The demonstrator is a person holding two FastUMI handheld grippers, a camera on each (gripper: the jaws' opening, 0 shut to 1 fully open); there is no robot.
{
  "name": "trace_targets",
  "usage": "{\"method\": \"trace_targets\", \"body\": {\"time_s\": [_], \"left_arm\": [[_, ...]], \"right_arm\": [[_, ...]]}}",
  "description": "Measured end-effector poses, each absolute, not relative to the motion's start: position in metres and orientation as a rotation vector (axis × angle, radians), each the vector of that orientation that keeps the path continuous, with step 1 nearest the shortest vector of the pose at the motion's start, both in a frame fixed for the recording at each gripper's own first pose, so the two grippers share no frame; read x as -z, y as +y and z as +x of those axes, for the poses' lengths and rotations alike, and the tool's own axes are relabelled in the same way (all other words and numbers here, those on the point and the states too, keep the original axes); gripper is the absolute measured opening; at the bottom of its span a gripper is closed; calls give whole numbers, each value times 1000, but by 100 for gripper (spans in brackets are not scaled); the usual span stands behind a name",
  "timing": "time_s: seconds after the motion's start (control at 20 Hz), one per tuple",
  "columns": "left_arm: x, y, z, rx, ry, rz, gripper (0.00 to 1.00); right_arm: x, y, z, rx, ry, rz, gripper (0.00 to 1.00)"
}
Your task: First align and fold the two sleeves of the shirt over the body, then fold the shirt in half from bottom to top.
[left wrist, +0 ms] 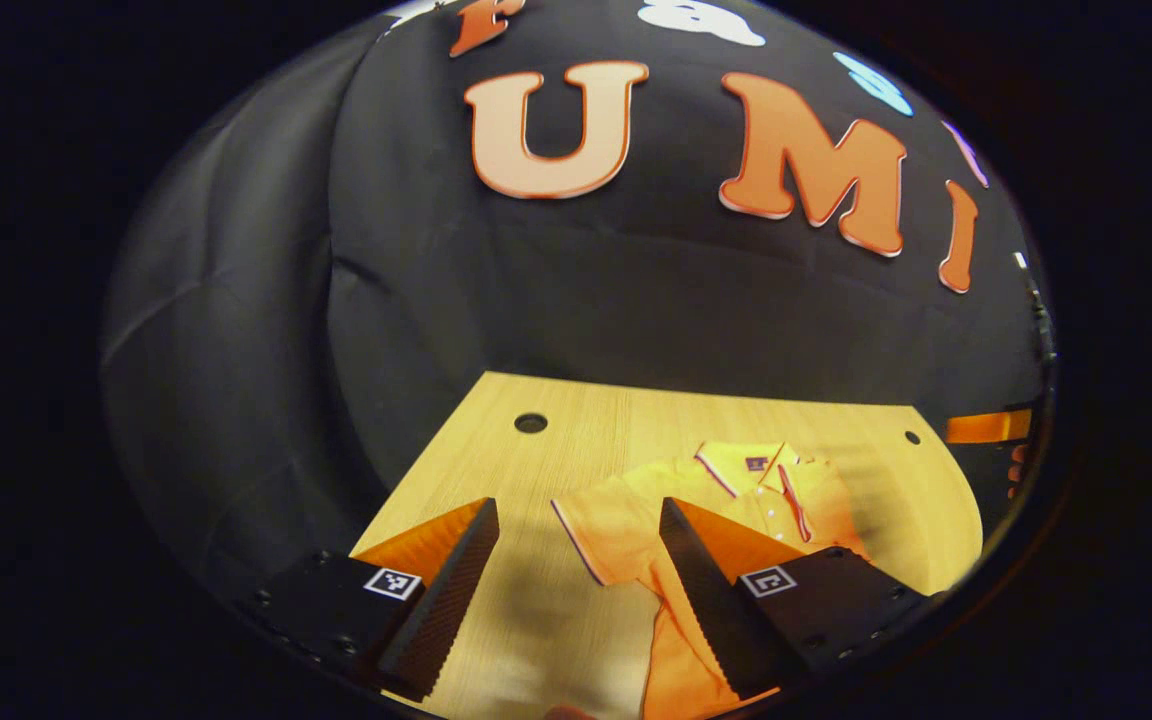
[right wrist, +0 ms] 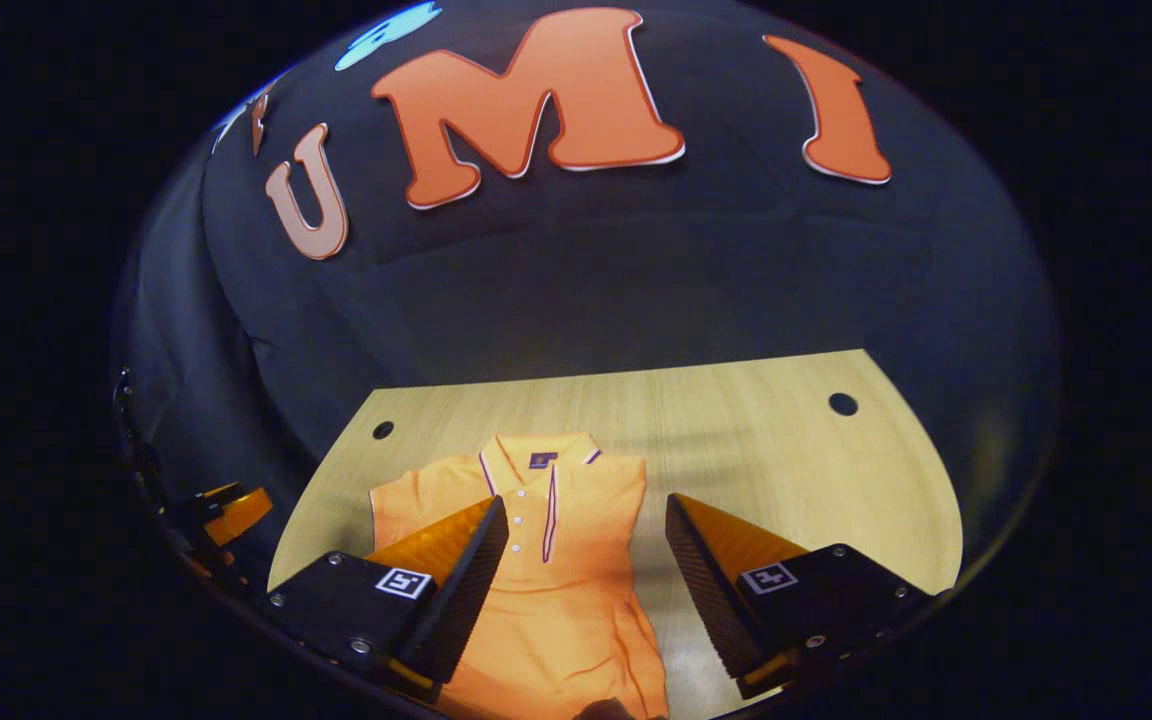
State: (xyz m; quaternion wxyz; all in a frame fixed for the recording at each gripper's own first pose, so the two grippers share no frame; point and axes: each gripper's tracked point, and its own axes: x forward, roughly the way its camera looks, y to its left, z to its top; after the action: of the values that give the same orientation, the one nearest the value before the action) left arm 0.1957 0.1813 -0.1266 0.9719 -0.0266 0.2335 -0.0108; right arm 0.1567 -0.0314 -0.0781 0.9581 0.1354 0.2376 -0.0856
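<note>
An orange polo shirt [right wrist: 556,560] lies flat on the pale wood-grain surface [right wrist: 786,470], collar toward the far edge and hem running off toward the near edge. In the right gripper view its collar is trimmed with a thin dark-and-white stripe, a small dark tag sits inside the neck, and a buttoned placket with a dark line beside it runs down the chest. The side of the shirt toward that view's right shows a straight vertical edge, while the short sleeve on the other side spreads out toward the surface's left edge. In the left gripper view the shirt [left wrist: 776,490] shows that spread sleeve, hemmed with a pale stripe, and the cloth looks soft and lightly wrinkled. The surface has rounded far corners, with a small dark round hole [right wrist: 843,404] near each. The left gripper [left wrist: 576,545] hangs above the sleeve side, its ridged, wedge-shaped fingers spread wide with nothing between them. The right gripper [right wrist: 586,545] hangs over the shirt's straight side, fingers likewise parted and empty.
</note>
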Motion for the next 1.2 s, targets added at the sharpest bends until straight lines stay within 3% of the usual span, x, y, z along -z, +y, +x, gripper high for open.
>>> {"method": "trace_targets", "body": {"time_s": [0.3, 0.85, 1.2], "left_arm": [[202, 161, 251, 100, 740, -121, 98], [288, 167, 297, -10, 1109, -169, 98], [319, 167, 323, -46, 1185, -63, 97]], "right_arm": [[39, -56, 83, 363, 368, 187, 97], [-8, -89, -16, 529, 266, 74, 97], [-3, -97, -57, 591, 277, 93, 97]]}}
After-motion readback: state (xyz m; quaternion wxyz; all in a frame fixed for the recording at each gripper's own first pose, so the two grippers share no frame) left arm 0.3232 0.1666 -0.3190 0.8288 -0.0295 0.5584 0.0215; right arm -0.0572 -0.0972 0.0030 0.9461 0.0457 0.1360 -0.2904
